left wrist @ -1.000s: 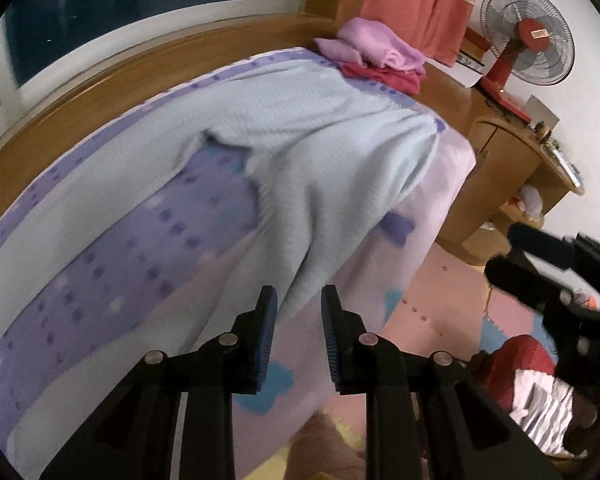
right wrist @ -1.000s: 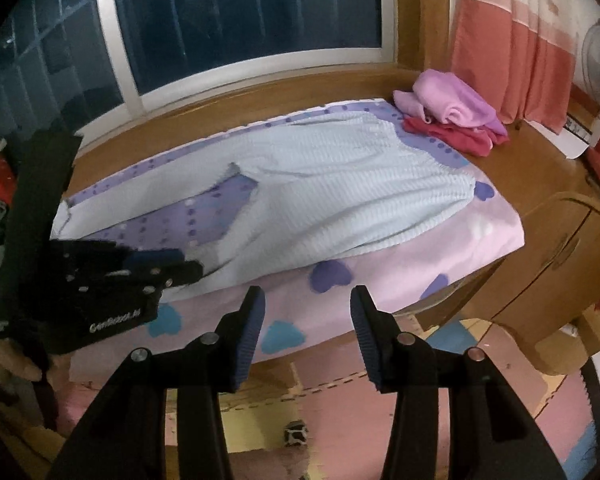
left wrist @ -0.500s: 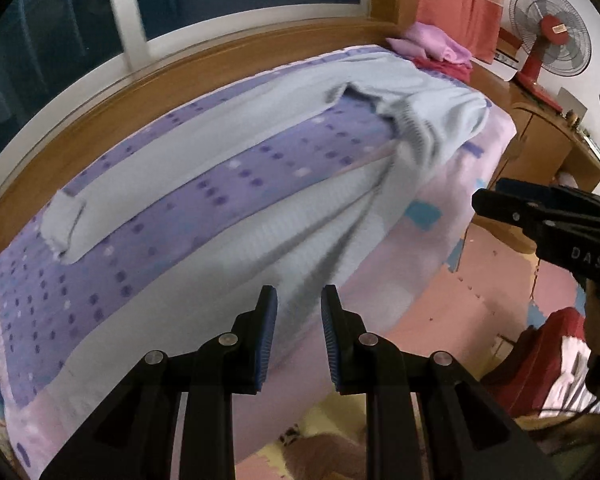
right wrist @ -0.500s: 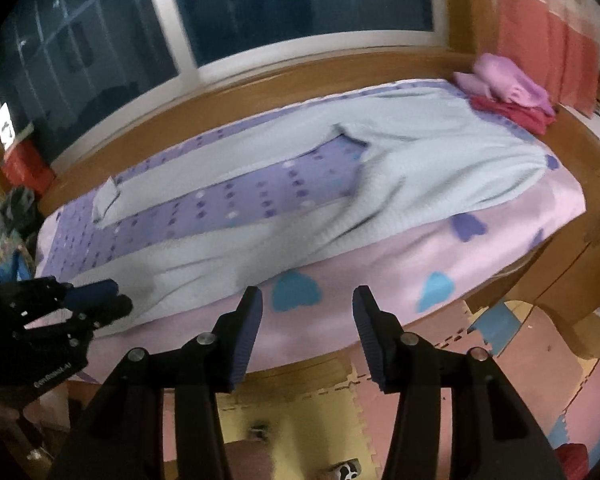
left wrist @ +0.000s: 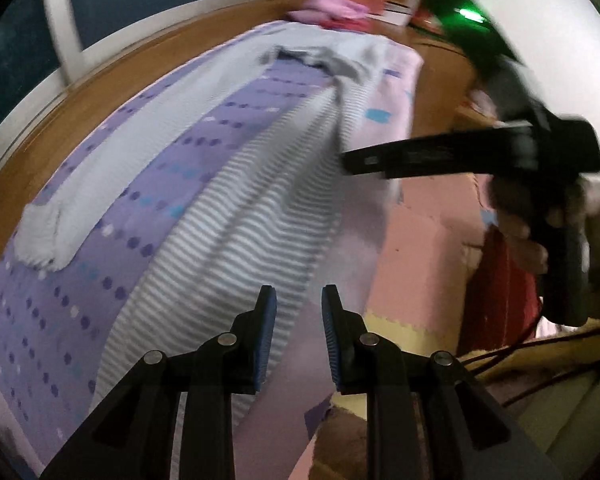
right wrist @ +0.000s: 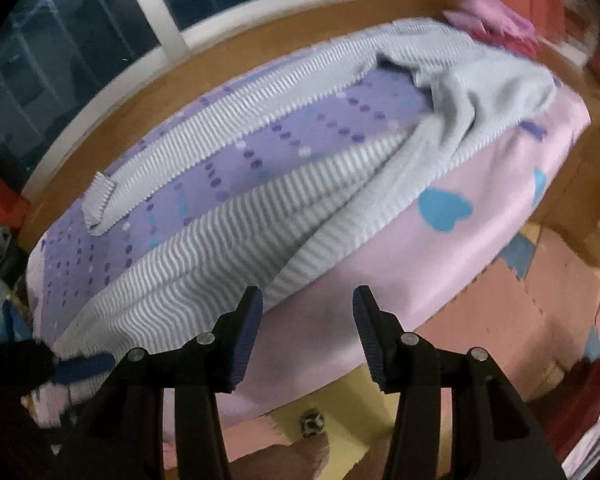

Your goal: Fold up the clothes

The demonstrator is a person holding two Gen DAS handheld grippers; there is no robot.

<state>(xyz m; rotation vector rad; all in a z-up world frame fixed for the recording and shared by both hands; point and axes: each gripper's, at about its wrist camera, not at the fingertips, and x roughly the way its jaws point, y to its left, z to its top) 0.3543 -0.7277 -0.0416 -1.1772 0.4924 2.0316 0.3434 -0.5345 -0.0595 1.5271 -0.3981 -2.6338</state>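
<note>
Pale blue ribbed trousers (left wrist: pixel 236 208) lie spread lengthwise on the bed, also in the right wrist view (right wrist: pixel 260 208), with one leg along the far side and one along the near edge. My left gripper (left wrist: pixel 298 336) is open and empty just above the near leg's lower part. My right gripper (right wrist: pixel 307 332) is open and empty, off the bed's near edge by that leg. The right gripper also shows in the left wrist view (left wrist: pixel 460 156). The left gripper's tip shows in the right wrist view (right wrist: pixel 80 364) near the leg's cuff.
The bed (right wrist: pixel 440 264) has a purple dotted and pink heart sheet. Folded pink and red clothes (right wrist: pixel 496 20) sit at its far end. A wooden ledge and window run behind. Foam floor tiles (right wrist: pixel 540 296) and a red bag (left wrist: pixel 508 288) lie below.
Both grippers have swung left along the bed and closer to the near trouser leg. The right gripper has come closer in the left wrist view. The trousers have not moved.
</note>
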